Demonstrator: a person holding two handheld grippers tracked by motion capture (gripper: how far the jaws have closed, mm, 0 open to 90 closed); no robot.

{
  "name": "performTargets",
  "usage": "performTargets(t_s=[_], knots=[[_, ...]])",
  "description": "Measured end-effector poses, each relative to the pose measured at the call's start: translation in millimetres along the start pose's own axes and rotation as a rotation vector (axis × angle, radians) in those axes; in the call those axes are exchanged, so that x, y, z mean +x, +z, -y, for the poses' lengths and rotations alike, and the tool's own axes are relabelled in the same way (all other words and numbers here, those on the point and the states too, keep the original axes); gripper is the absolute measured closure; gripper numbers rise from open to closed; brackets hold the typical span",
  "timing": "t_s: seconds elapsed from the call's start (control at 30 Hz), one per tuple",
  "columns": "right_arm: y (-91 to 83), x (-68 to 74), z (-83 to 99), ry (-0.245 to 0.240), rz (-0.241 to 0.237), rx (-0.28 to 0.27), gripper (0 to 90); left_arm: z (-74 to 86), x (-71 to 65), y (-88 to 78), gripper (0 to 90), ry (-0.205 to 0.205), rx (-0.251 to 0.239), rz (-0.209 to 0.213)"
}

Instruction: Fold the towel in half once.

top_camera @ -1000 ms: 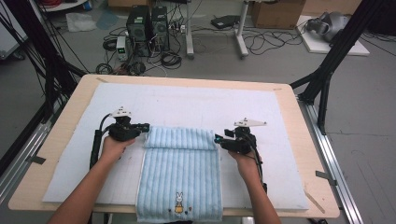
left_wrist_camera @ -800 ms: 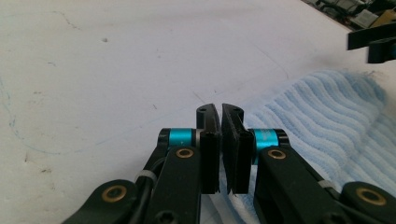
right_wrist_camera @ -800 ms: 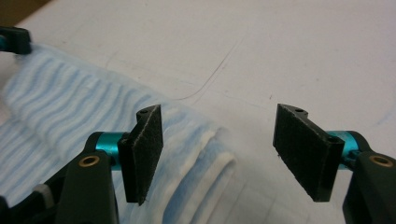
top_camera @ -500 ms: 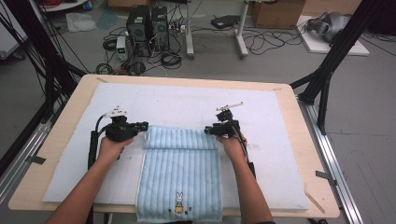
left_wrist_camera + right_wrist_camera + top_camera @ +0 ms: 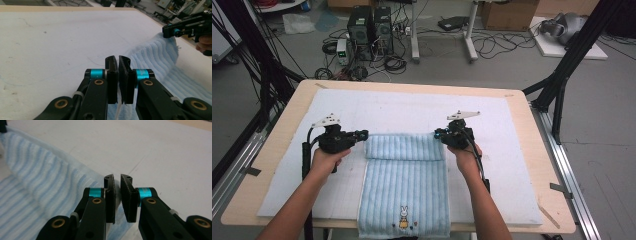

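From my remote seat I see 1 light-blue ribbed towel with a small rabbit picture near its hem [image 5: 404,192] lying on the white padded mat [image 5: 412,110] that covers the pale wooden table [image 5: 532,150]. I take the towel as my landmark.

Beyond the towel, past the table's far edge, 2 dark computer towers [image 5: 371,27] stand on the grey floor amid loose cables [image 5: 492,45]. Black frame struts [image 5: 562,75] rise to the towel's far right, and a strip of grey tape [image 5: 559,188] sits on the rail to its right. Nothing lies on the mat around the towel, so nothing blocks either tool.

The towel's long axis runs from the near table edge toward the far side. Its rabbit end hangs just over the near edge. Its far end is folded back on itself into a raised band lying crosswise.

The left gripper [image 5: 362,135] sits at the left end of that band. Its jaws are pinched nearly together on the towel's corner, and in the left gripper view [image 5: 118,72] a sliver of cloth shows between the pads. The right gripper [image 5: 438,135] sits at the band's right end. Its jaws have just been closing, and in the right gripper view [image 5: 117,192] they stand narrow with the towel's edge running in beneath them. I cannot tell there whether cloth is actually caught.
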State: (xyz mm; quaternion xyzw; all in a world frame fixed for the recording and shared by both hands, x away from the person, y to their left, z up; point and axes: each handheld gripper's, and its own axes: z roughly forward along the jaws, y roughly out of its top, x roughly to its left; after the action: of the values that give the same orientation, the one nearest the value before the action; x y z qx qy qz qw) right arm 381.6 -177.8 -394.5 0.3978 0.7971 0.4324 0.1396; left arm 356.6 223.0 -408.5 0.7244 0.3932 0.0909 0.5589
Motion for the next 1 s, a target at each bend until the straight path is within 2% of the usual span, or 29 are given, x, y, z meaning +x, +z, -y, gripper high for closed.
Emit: performTargets(t_s=[0.17,0.23,0.37,0.53,0.77,1.0], knots=[[-23.5,12.8,11.2,-0.028,-0.041,-0.053,82.4,12.2,-15.9,-15.6,85.2,0.025,-0.023,0.012],[-30.7,17.7,17.4,-0.047,-0.035,-0.061,82.4,18.7,-20.1,-18.8,85.2,0.028,-0.020,0.017],[-41.8,22.8,33.2,-0.031,-0.058,-0.085,82.4,31.1,-31.2,-26.5,85.2,0.044,-0.006,0.041],[-51.9,31.4,55.4,-0.025,-0.090,-0.082,82.4,42.3,-42.5,-35.8,85.2,0.067,0.013,0.066],[-59.6,37.2,81.6,-0.019,-0.111,-0.066,82.4,58.2,-55.9,-38.1,85.2,0.085,0.057,0.098],[-67.2,45.6,94.5,-0.024,-0.125,-0.039,82.3,72.0,-59.4,-38.3,85.1,0.084,0.108,0.113]])
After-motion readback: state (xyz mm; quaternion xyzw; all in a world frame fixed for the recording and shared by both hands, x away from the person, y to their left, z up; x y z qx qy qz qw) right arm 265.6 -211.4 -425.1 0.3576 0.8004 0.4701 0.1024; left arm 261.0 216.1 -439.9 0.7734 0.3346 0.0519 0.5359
